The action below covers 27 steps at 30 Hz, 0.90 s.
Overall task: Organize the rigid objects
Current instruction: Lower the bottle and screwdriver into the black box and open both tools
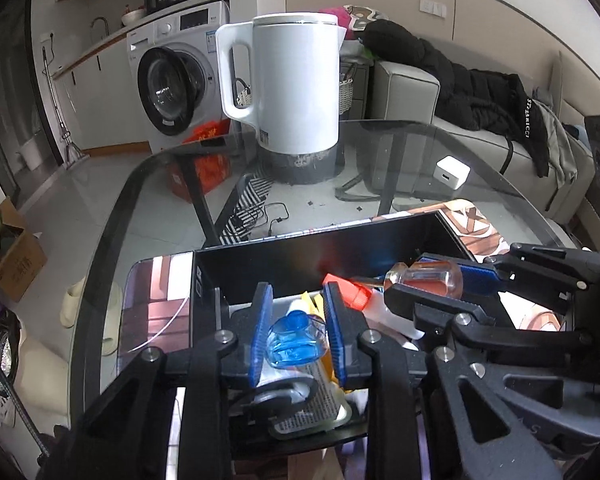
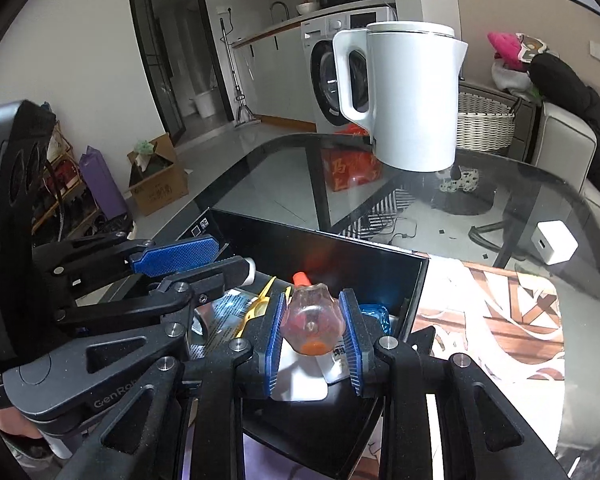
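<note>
- Screwdriver (image 2: 309, 322): clear orange-tinted handle clamped between the right gripper's (image 2: 313, 336) blue pads, handle end toward the camera, shaft pointing away and down into the black box (image 2: 380, 252).
- Blue piece (image 1: 292, 340), translucent plastic: held between the left gripper's (image 1: 298, 332) pads; both pads appear to press on it.
- Box sits at the near edge of the glass tabletop (image 1: 400, 168); inside lie a printed packet (image 1: 316, 408), an orange cap (image 1: 346, 290) on a white bottle, yellow bits.
- Both grippers hang over the box, close beside each other.
- Kettle (image 1: 296, 80) stands near the far edge, charger (image 1: 452, 172) toward the right edge, both well apart from the box.
- Risk: grippers could knock together over the box; cause, tight spacing.
- Risk: smooth round handle may slip or roll in the pads, dropping the screwdriver onto clutter.
- Risk: a long shaft may catch the box wall and tip the box.
</note>
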### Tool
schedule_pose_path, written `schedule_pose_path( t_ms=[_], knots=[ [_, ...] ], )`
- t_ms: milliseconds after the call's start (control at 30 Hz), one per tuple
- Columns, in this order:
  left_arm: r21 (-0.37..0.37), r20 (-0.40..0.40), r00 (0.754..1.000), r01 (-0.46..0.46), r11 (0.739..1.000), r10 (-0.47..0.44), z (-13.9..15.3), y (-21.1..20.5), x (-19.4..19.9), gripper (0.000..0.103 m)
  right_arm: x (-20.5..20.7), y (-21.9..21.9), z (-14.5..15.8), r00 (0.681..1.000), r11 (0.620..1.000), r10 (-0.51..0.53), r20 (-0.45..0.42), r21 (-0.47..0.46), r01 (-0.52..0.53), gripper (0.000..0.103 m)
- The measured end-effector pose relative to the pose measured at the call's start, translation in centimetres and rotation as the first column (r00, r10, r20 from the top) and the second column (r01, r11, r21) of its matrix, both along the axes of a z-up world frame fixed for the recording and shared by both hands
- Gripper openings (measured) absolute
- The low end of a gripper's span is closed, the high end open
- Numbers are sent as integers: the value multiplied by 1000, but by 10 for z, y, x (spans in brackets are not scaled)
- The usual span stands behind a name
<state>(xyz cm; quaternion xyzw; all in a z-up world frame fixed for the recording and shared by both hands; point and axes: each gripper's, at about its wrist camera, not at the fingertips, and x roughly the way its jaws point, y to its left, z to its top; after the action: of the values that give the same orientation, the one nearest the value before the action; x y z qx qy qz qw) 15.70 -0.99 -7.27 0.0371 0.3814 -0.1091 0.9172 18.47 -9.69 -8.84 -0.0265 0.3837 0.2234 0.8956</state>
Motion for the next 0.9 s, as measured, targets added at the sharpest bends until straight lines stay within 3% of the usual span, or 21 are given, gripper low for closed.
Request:
schedule_pose_path(
  t_ms=[367,467,600,700,900],
  knots=[
    [4,-49,999,19,1000,-19,-2,1,-7,24,-3,9,-2,999,997,34,-22,-73,-35,27],
    [28,-31,999,21,999,-20,2,-1,-13,26,-5,9,-2,999,996,34,-36,-81,-37,27],
    [75,22,1000,12,997,-14,10,-2,-23,37,-7,5,-2,999,997,24,-43,-71,-27,30],
    [62,34,999,-8,998,6,13,3,-28,48,-11,-1,0,999,999,10,-52,-38,-12,35],
    [77,49,999,-27,997,23,21,3,-44,51,-30,-6,8,1000,999,-9,-18,-53,8,46]
  ],
)
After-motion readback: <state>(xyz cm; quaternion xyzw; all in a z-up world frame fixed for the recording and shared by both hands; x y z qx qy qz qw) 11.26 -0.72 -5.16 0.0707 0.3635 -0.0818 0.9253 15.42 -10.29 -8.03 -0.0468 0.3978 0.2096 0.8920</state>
